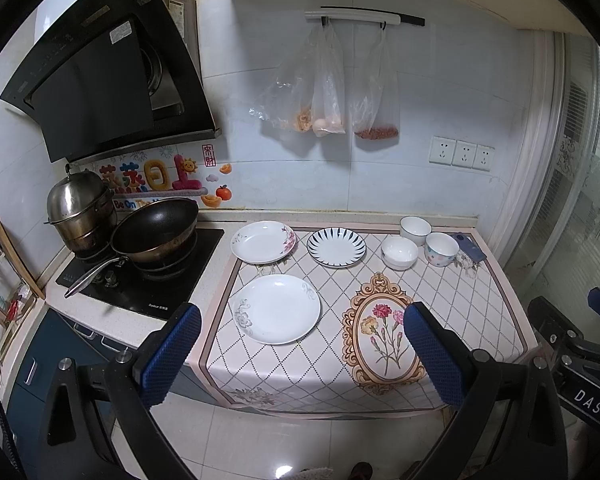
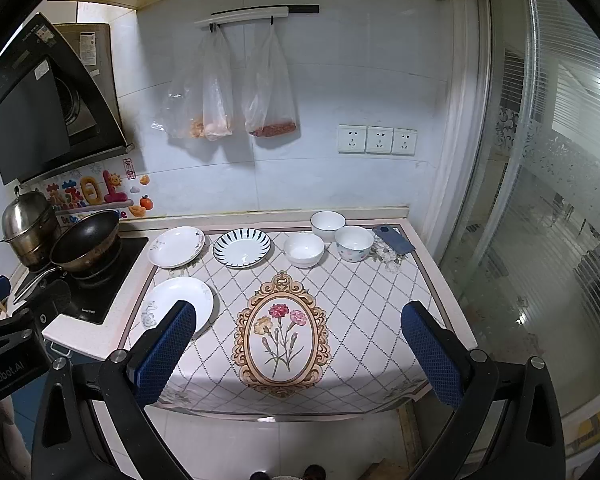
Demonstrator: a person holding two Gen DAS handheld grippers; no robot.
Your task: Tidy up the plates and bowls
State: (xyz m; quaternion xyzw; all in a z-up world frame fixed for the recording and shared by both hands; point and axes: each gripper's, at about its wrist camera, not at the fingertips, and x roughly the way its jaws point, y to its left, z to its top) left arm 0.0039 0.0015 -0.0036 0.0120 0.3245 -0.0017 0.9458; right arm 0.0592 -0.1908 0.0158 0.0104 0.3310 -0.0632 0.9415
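While both the left gripper point(image 1: 302, 354) and right gripper point(image 2: 298, 354) gape empty, three plates point(image 1: 275, 308) and three bowls point(image 1: 399, 253) lie ahead (right gripper body reads "DAS").

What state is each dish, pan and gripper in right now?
left gripper: open, empty
right gripper: open, empty
near white plate: flat, empty, unstacked
pink-flower plate: flat, empty
blue-striped plate: flat, empty
white bowl: upright, empty
rear white bowl: upright
spotted bowl: upright
wok: on the stove, empty
steel steamer pot: lidded
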